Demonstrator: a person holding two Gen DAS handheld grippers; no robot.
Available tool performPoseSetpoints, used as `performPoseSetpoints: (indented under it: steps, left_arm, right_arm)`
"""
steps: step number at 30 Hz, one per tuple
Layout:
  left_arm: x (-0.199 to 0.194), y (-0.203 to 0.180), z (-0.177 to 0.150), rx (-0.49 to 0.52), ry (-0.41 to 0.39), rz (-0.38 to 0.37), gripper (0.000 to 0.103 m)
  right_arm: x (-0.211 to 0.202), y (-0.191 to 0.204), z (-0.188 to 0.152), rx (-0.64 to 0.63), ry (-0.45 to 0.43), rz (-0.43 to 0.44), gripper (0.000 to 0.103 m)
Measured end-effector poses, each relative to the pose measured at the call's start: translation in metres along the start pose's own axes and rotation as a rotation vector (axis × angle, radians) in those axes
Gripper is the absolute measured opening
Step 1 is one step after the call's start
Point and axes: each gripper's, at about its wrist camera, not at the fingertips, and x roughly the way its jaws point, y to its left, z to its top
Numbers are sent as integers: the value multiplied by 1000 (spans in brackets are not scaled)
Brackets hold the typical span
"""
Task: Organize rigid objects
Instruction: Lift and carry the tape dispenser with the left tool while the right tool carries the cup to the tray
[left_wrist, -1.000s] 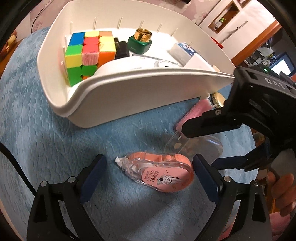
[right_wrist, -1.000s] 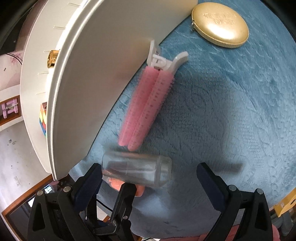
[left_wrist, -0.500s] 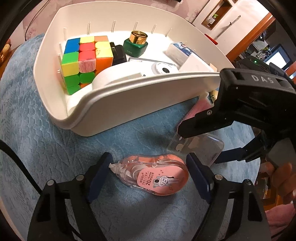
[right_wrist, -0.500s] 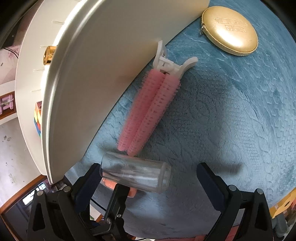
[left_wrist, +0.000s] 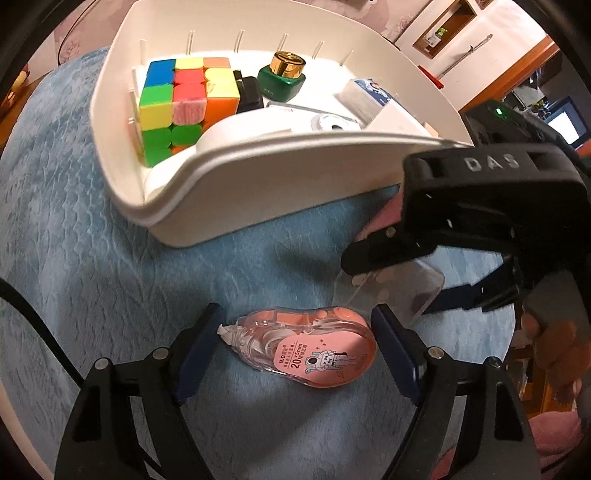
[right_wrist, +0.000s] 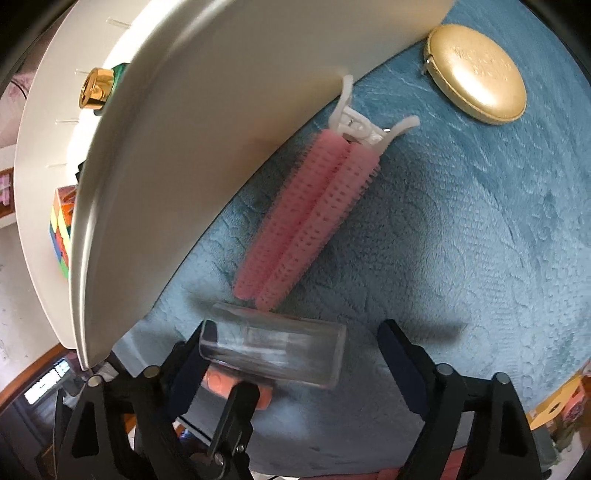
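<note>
Two pickups in parallel, both off the blue cloth (left_wrist: 110, 295) in front of the white bin (left_wrist: 258, 192). Our left gripper (left_wrist: 295, 343) straddles the pink correction tape (left_wrist: 310, 347): its long axis runs jaw to jaw, nib at the left pad, rounded end at the right pad, both ends at or just off the pads, so we can't yet call it gripped. Our right gripper (right_wrist: 291, 354) is closing around the clear case (right_wrist: 273, 350), which also lies lengthwise across the gap: the left pad is on its end, the right pad still clear of it. The pink hair roller (right_wrist: 306, 218) lies just beyond the case along the bin wall, the gold compact (right_wrist: 476, 74) well apart.
</note>
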Motion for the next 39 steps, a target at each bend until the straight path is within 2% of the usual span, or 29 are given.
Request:
performPoseSetpoints:
  steps: [5, 11, 18, 30, 39]
  left_arm:
    - [-8, 5, -16, -34, 4, -2, 83]
    - [-21, 13, -40, -83, 11, -4, 83]
    - [-30, 19, -62, -139, 22, 11, 83]
    - [-64, 28, -111, -189, 30, 18, 83]
    - [-101, 32, -121, -170, -4, 22, 83]
  right_arm:
    - [0, 9, -3, -7, -19, -26, 67]
    - [-3, 4, -9, 9, -28, -5, 66]
    - [1, -6, -32, 21, -17, 17, 66]
    - [11, -31, -90, 17, -18, 26, 66]
    - [-11, -64, -133, 10, -115, 56, 66]
